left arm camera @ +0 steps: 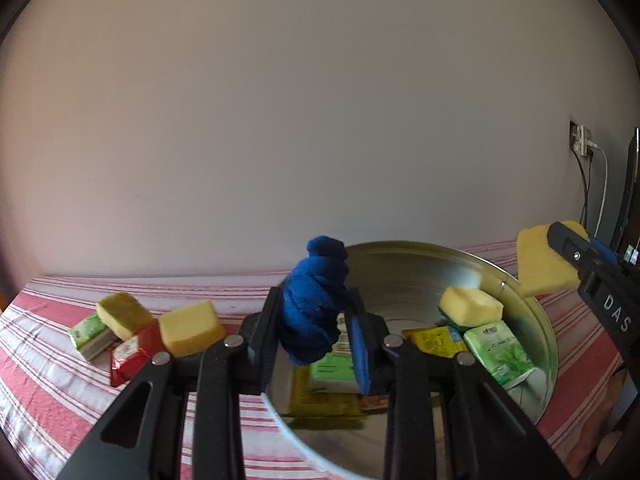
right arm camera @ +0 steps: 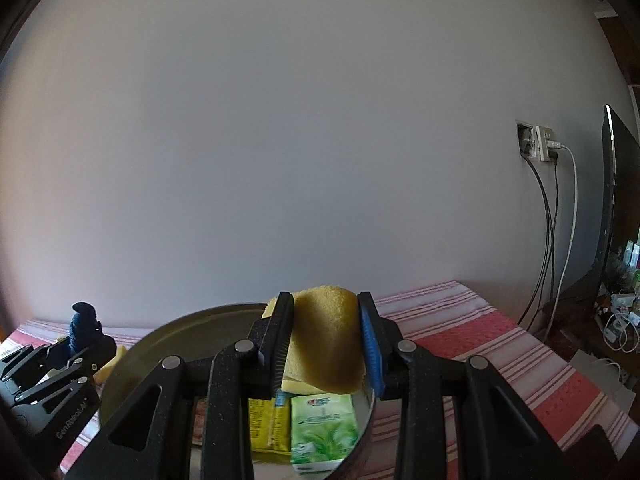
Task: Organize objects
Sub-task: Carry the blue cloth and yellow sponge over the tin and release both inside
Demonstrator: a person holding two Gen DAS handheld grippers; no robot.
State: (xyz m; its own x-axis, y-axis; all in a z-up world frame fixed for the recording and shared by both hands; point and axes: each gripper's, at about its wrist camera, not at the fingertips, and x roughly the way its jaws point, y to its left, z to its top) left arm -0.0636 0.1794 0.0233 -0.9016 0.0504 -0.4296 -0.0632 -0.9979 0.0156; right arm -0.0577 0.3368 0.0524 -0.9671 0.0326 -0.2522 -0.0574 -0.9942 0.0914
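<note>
My left gripper (left arm camera: 314, 328) is shut on a bunched blue cloth (left arm camera: 314, 304), held above the near rim of a round metal tin (left arm camera: 536, 320). Inside the tin lie a yellow sponge (left arm camera: 472, 306), a green tissue pack (left arm camera: 500, 350), yellow packets (left arm camera: 434, 340) and other packs under the cloth. My right gripper (right arm camera: 325, 344) is shut on a yellow sponge (right arm camera: 326, 340) over the tin (right arm camera: 160, 344), with a green pack (right arm camera: 322, 432) and a yellow packet (right arm camera: 268, 424) below it. From the left wrist view that gripper (left arm camera: 576, 256) and its sponge (left arm camera: 540, 264) hang at the right.
On the red and white striped cloth (left arm camera: 48, 380) left of the tin lie two yellow sponges (left arm camera: 192, 326) (left arm camera: 124, 314), a green pack (left arm camera: 88, 334) and a red packet (left arm camera: 132, 354). A wall stands close behind. A socket with cables (right arm camera: 540, 144) and a dark screen (right arm camera: 616, 200) are at the right.
</note>
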